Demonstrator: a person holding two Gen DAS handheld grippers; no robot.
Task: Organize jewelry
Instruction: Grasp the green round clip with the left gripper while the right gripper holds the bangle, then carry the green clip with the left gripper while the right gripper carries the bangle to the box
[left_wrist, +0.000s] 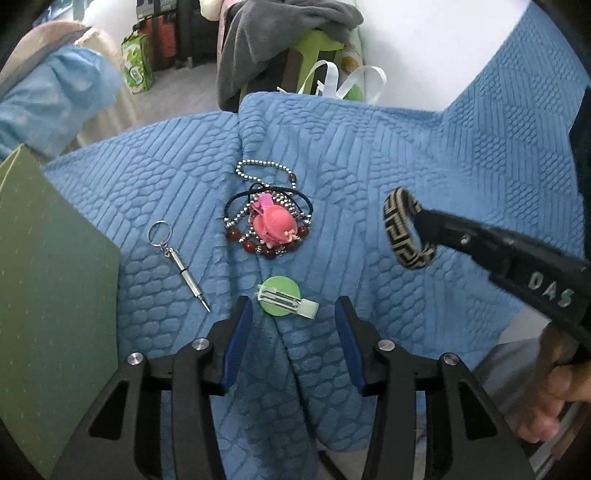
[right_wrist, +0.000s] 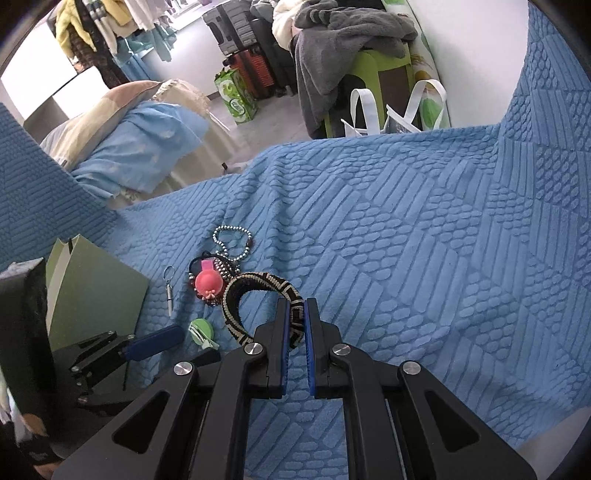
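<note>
Risk lies mostly with the right gripper, which pinches the woven bracelet by a thin edge above the blue quilt; a jolt could drop it. The left gripper hangs spread over the green clip, near the bead pile, and could snag those beads.

Soft, even daylight fills both fisheye views, brightest at the washed-out white wall behind. Shadows on the textured blue quilted blanket are faint. Edges bend strongly and darken into a black rim; near corners look slightly blurred.
</note>
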